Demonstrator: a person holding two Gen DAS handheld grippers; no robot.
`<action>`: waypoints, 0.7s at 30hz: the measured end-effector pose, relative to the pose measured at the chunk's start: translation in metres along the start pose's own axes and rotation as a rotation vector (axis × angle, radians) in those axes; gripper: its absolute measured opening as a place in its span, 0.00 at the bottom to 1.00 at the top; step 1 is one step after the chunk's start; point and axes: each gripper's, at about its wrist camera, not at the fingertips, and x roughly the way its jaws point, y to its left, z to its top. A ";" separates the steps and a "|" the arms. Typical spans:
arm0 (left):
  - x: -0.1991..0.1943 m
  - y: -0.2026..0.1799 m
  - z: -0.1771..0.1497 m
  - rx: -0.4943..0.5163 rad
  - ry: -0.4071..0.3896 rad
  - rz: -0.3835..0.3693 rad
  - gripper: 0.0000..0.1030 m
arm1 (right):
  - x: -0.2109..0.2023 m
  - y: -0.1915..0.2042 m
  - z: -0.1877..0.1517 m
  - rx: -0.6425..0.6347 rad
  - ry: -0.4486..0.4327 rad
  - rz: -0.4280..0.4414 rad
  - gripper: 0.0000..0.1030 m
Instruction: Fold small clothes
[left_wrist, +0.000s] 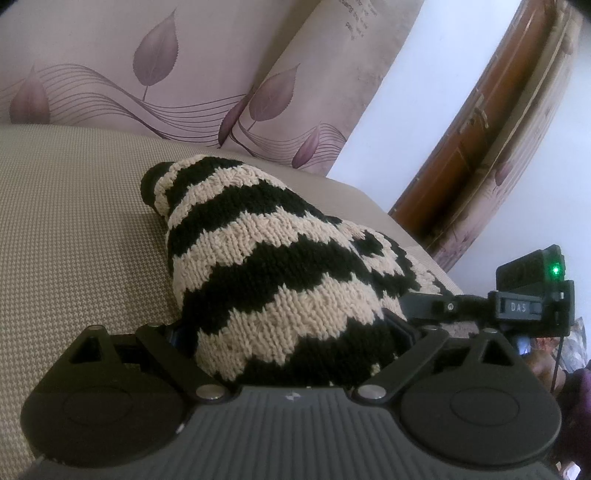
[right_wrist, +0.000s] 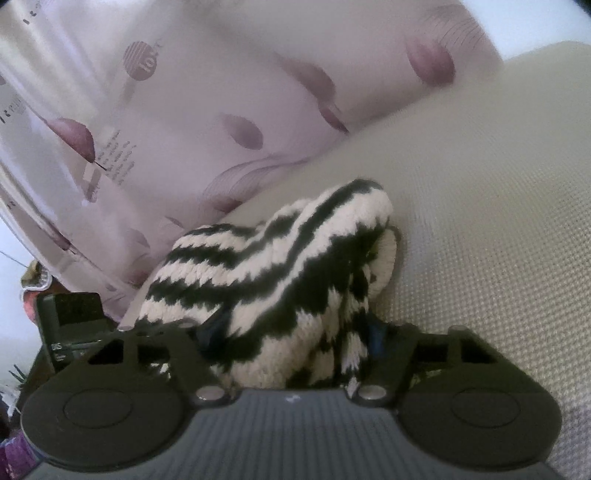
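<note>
Both tools, left tool (left_wrist: 291, 343) and right tool (right_wrist: 291, 343), pinch the striped knit garment (left_wrist: 266, 266) (black and cream) above the beige cushion (left_wrist: 74, 229).

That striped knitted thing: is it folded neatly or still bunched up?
Bunched up. The striped knit rises in a rumpled hump, gathered between each tool's fingers, left tool and right tool.

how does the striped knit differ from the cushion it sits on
The striped knit garment has bold black and cream wavy bands; the seat cushion is plain beige with a fine woven check. The garment is bunched up into a hump, the cushion lies flat. The garment is gripped by the left gripper and right gripper. Both are textiles.
</note>
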 end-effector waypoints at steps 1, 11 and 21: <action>0.000 0.000 0.000 0.001 0.000 0.000 0.93 | 0.000 0.000 0.000 0.001 0.002 0.003 0.67; 0.001 0.000 0.000 0.001 0.000 -0.003 0.94 | 0.000 -0.005 0.000 0.026 -0.004 0.025 0.69; 0.001 0.000 0.000 0.001 0.001 -0.002 0.94 | 0.002 0.003 -0.003 -0.008 -0.015 -0.018 0.69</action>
